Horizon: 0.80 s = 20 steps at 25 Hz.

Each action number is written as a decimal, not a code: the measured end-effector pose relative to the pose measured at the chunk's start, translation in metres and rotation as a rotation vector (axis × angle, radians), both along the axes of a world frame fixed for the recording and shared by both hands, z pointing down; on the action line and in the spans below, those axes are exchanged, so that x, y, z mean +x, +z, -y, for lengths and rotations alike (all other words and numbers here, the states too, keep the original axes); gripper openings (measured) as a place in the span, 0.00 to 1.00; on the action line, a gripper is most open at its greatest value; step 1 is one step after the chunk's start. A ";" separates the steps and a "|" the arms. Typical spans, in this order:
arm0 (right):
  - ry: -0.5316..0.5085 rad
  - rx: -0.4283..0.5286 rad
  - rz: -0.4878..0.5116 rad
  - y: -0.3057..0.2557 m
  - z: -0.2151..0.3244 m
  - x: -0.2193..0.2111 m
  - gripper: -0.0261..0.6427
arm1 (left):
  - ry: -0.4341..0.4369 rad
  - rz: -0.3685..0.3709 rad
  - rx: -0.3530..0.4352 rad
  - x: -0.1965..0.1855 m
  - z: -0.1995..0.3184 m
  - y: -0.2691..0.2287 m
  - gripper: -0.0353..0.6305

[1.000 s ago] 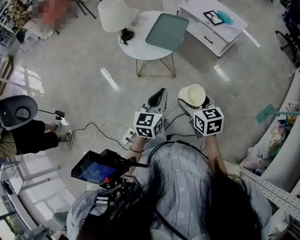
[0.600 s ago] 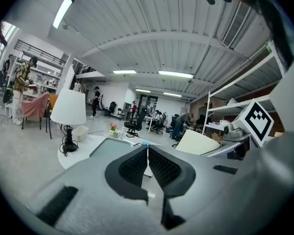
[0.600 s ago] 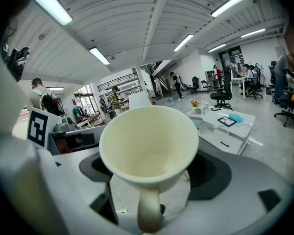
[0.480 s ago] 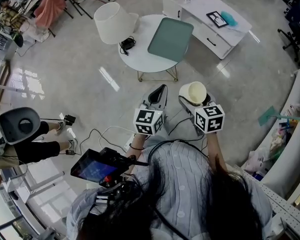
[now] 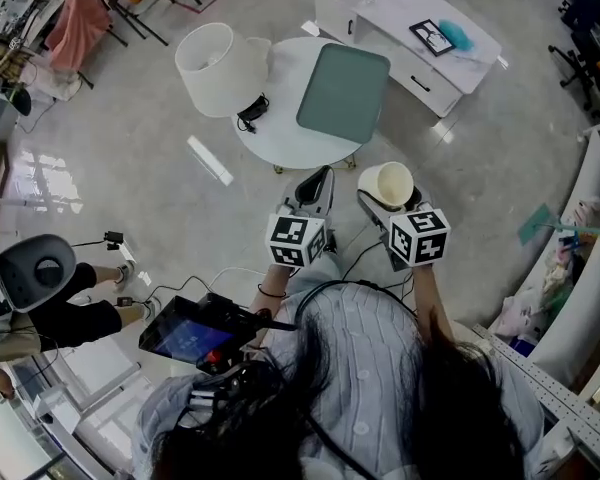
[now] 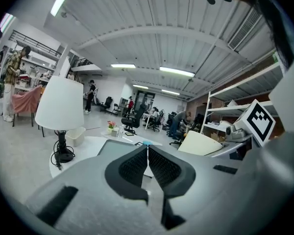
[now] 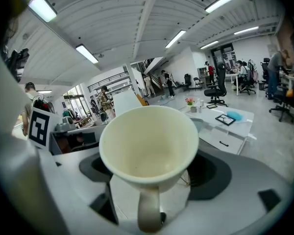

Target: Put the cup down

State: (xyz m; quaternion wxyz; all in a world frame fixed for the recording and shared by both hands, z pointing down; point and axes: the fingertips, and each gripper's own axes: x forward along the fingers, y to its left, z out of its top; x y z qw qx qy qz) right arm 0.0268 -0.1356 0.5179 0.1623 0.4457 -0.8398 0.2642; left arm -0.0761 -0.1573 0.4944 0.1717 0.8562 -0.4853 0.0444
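Note:
A cream cup [image 5: 388, 185] is held in my right gripper [image 5: 382, 205], jaws shut on it, above the floor just short of the round white table [image 5: 280, 128]. In the right gripper view the cup [image 7: 149, 146] fills the middle, mouth open and empty, handle toward the camera. My left gripper [image 5: 315, 189] sits beside it to the left, shut and empty; the left gripper view shows its black pads [image 6: 135, 166] touching. A green tray [image 5: 342, 86] lies on the table's right part.
A white lamp [image 5: 212, 63] with a black base and cord [image 5: 250, 110] stands on the table's left side. A low white cabinet [image 5: 410, 33] stands beyond the table. Cables and a power strip lie on the floor near my feet. A seated person's leg [image 5: 75, 320] is at the left.
The table, lamp and cabinet have shifted nearer and lower in the head view as I moved forward. Both grippers keep their places; the cup stays held.

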 end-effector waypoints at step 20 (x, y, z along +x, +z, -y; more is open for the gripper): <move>0.083 -0.010 -0.043 0.006 0.030 -0.013 0.64 | 0.062 -0.031 0.001 -0.024 0.032 0.005 0.08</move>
